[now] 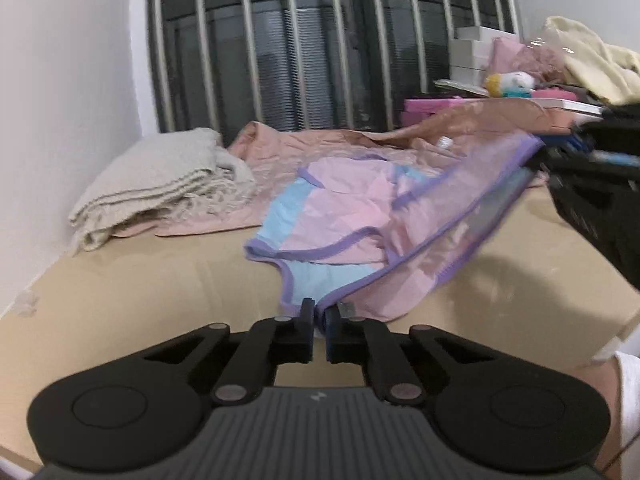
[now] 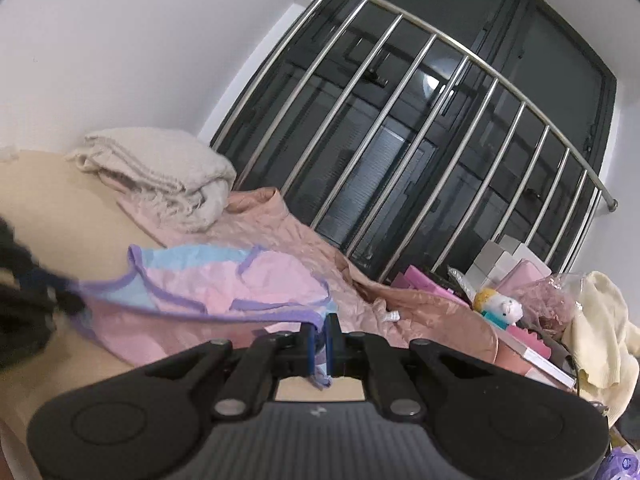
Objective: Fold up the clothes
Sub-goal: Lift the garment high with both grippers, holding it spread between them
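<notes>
A thin garment [image 1: 340, 208], pink and light blue with purple trim, lies partly on the tan cardboard-coloured surface [image 1: 140, 300]. My left gripper [image 1: 320, 314] is shut on its near purple-trimmed edge. From there the hem stretches up and to the right to my right gripper [image 1: 550, 156], which shows blurred at that edge of the left wrist view. In the right wrist view my right gripper [image 2: 321, 332] is shut on the trimmed edge of the garment [image 2: 208, 280]. A bit of purple fabric hangs below its pads. The left gripper [image 2: 60, 300] appears dark and blurred at the left edge.
A folded beige blanket [image 1: 160, 188] sits by the white wall at the left. A pink quilted jacket [image 1: 320, 140] lies spread behind the garment. Boxes, a small plush toy [image 2: 500, 304] and a cream garment [image 2: 600, 328] crowd the right side. A barred dark window [image 1: 300, 40] stands behind.
</notes>
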Action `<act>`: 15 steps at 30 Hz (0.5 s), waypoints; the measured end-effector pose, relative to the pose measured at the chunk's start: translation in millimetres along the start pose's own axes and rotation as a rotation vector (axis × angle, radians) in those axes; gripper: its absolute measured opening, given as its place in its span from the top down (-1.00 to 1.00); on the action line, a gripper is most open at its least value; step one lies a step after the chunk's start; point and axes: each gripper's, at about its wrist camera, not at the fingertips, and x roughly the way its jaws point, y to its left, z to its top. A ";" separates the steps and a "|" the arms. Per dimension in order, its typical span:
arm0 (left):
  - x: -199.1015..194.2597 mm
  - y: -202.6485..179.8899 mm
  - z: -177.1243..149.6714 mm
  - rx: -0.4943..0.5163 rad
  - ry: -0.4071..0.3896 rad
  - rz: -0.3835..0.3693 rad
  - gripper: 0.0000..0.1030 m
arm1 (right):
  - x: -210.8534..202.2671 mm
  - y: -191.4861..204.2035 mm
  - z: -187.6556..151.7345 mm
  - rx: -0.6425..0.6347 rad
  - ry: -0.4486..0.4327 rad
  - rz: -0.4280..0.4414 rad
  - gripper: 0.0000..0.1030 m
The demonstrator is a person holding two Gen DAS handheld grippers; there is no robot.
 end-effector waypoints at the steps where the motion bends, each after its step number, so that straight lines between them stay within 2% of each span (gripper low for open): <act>1: 0.2 4.1 1.2 -0.024 0.003 0.007 0.94 | 1.8 1.6 -3.9 -0.007 0.015 0.003 0.92; 5: -7.2 12.3 9.8 -0.078 -0.029 0.014 0.96 | 8.6 9.4 -19.8 -0.036 0.075 0.022 0.92; 9: -15.3 10.5 17.4 -0.061 -0.063 0.017 0.96 | 14.0 20.0 -29.0 -0.066 0.099 0.019 0.92; 15: -19.0 12.7 15.5 -0.078 -0.058 0.028 0.96 | 20.4 29.5 -44.3 -0.077 0.130 0.020 0.92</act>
